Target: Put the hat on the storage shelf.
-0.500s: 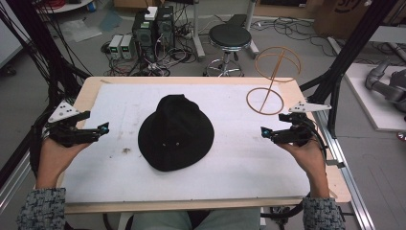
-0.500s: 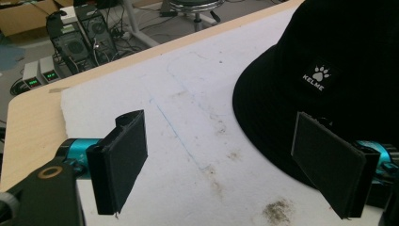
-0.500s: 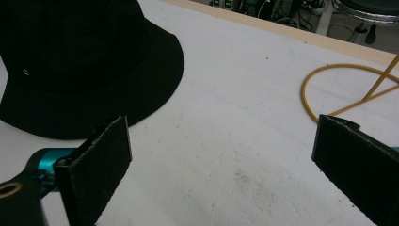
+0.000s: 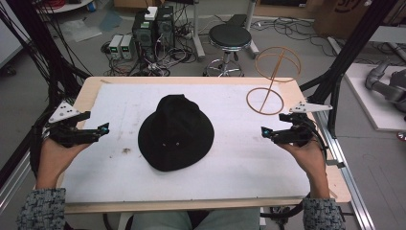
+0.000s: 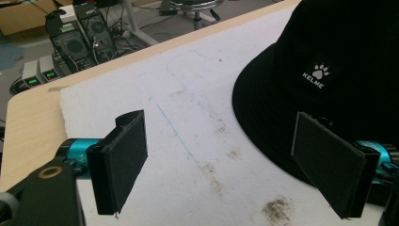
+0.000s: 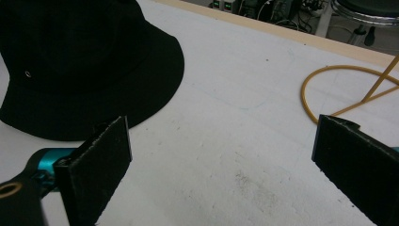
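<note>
In the left gripper view, the black hat (image 5: 324,70) is cut off by the top and right edges, and part of its brim is hidden behind one of the jaws. In the right gripper view, the hat (image 6: 84,61) is cut by the top and left edges, and the wire stand (image 6: 343,89) by the right edge. In the high view, the worktop (image 4: 91,93) under the hat is hidden, and the person's sleeves (image 4: 40,208) are cut off at the bottom.
</note>
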{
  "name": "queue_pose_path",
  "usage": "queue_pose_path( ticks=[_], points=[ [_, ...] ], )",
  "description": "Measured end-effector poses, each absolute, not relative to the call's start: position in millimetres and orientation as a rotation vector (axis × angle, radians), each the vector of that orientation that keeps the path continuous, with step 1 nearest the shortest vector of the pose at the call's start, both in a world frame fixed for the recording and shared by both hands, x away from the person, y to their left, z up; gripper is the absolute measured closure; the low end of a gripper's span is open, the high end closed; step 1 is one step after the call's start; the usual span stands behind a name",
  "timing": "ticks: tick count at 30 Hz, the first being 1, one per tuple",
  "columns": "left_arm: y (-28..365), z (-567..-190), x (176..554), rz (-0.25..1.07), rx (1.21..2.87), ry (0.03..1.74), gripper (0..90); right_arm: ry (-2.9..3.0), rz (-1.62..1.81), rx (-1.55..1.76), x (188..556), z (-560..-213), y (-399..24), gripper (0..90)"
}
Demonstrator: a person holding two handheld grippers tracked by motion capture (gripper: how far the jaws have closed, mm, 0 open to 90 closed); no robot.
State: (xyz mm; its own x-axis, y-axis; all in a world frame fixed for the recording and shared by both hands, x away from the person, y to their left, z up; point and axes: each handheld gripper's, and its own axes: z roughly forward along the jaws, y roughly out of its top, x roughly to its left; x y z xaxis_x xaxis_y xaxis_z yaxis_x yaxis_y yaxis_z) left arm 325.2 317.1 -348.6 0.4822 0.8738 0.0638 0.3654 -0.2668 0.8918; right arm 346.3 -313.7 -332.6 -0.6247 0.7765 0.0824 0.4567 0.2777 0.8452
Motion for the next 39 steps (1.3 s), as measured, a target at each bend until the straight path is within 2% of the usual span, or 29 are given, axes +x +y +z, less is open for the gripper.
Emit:
queue_pose_path(
  ticks=[24, 39],
  points=[
    [322, -349, 321, 0.731, 1.852, 1.054, 19.1, 2.215, 1.316, 1.036, 355, -324, -294, 5.2],
    [326, -349, 320, 0.729, 1.846, 1.058, 19.1, 2.218, 1.404, 0.922, 381, -302, -242, 5.3]
  ],
)
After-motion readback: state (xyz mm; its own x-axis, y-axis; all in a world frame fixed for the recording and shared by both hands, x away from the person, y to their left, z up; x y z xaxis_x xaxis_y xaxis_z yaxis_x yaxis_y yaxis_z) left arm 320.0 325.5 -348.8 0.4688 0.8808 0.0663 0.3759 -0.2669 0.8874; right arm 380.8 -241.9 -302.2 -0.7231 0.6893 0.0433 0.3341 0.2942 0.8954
